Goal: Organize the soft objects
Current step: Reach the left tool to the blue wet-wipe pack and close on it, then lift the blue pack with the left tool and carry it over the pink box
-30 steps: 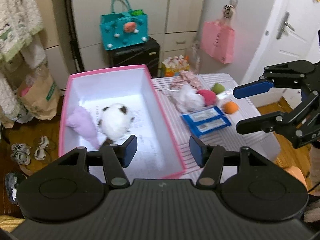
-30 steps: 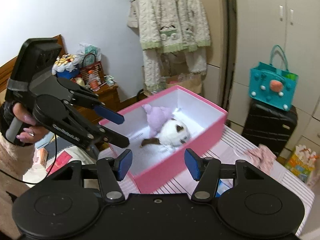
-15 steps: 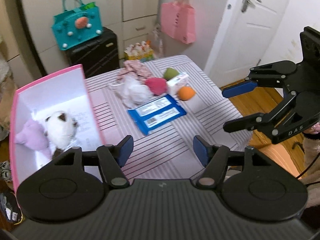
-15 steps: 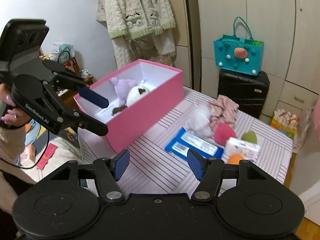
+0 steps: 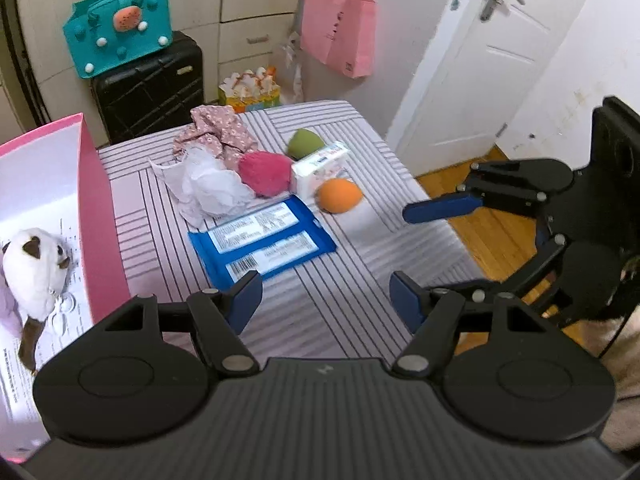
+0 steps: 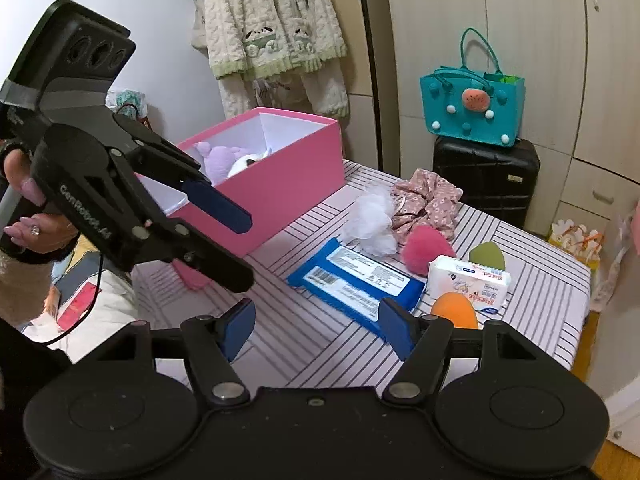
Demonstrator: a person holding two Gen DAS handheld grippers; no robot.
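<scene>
Striped surface (image 5: 352,288) at centre holds loose soft items; pink box (image 6: 280,184), upper left, collects plush; both jaws gape empty.

Striped tablecloth (image 5: 328,300): 2 blue wipe packets (image 5: 262,246), orange egg-shaped sponge (image 5: 339,196), fuzzy pink ball (image 5: 264,172), white mesh pouf (image 5: 210,188). Pink cardboard box (image 5: 100,220): white plush toy (image 5: 36,268).

Pink box (image 5: 100,216); striped tablecloth (image 5: 320,304); orange sponge (image 5: 339,196).
</scene>
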